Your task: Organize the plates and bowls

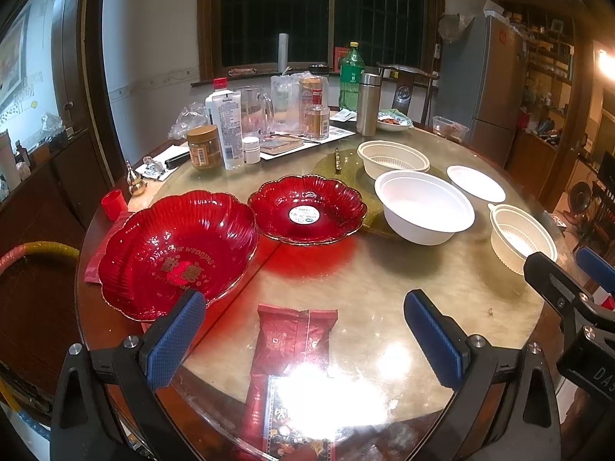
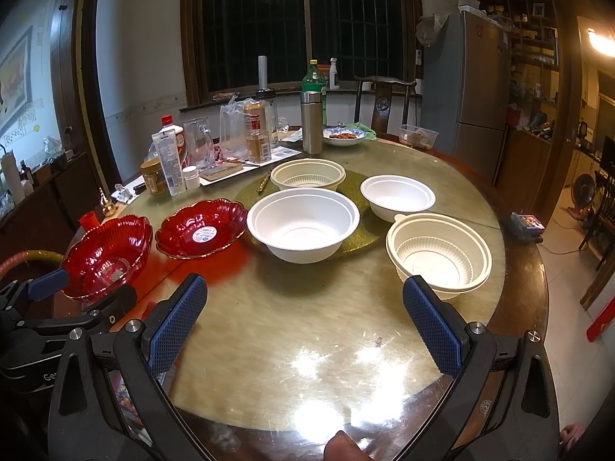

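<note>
Two red scalloped glass plates sit on the round table: a large one (image 1: 177,253) (image 2: 107,257) at the left and a smaller one with a white sticker (image 1: 307,209) (image 2: 201,228) beside it. A large white bowl (image 1: 424,207) (image 2: 303,223) stands mid-table. A ribbed cream bowl (image 1: 392,159) (image 2: 307,174) is behind it, a small white bowl (image 1: 474,182) (image 2: 398,196) to the right, and another ribbed cream bowl (image 1: 519,236) (image 2: 438,253) at the near right. My left gripper (image 1: 305,330) is open and empty near the large red plate. My right gripper (image 2: 305,317) is open and empty beside the near cream bowl.
Bottles, jars, a glass jug (image 1: 257,113), a steel flask (image 1: 368,103) and a food dish (image 1: 392,121) crowd the table's far side. A red packet (image 1: 292,342) lies near the front edge. A chair (image 2: 384,103) and fridge (image 2: 472,88) stand beyond the table.
</note>
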